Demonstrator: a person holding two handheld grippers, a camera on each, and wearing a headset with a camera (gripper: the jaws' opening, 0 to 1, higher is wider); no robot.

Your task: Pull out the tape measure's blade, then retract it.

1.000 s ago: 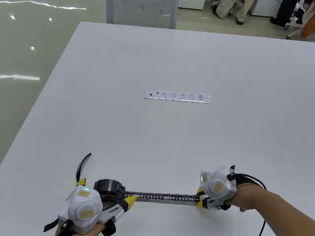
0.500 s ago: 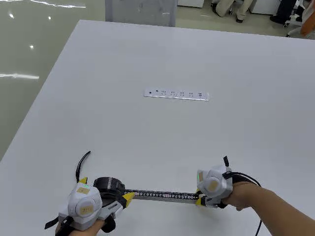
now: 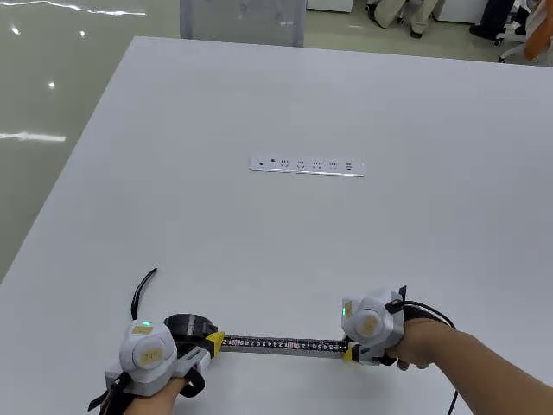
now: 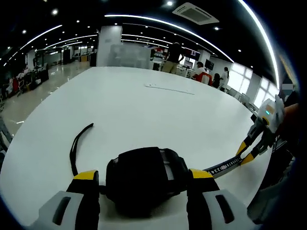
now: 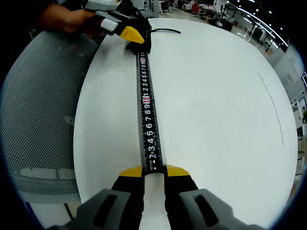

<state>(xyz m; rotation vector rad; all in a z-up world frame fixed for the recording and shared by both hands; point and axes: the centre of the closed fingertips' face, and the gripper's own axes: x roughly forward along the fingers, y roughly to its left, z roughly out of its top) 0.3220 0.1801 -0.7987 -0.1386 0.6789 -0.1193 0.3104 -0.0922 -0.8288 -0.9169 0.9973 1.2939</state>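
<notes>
- Head view, near edge of the white table (image 3: 259,242): the left gripper (image 3: 206,343) has its jaws clamped around the black tape measure case (image 3: 190,327), whose wrist strap (image 3: 143,290) curls beside it.
- The blade (image 3: 281,345) lies stretched along the table.
- The right gripper (image 3: 349,349) pinches the blade's tip between nearly closed jaws.
- A power strip (image 3: 307,166) lies well beyond.

We've got the power strip (image 3: 306,166) up at 12 o'clock on the table (image 3: 259,104), well apart from everything else. Down at 7, by the near edge, the tape measure (image 3: 192,327) sits between our left gripper's (image 4: 144,175) jaws, its strap (image 3: 141,290) trailing toward 11. The blade (image 3: 281,345) runs toward 3 into our right gripper (image 5: 154,170) at 5.
</notes>
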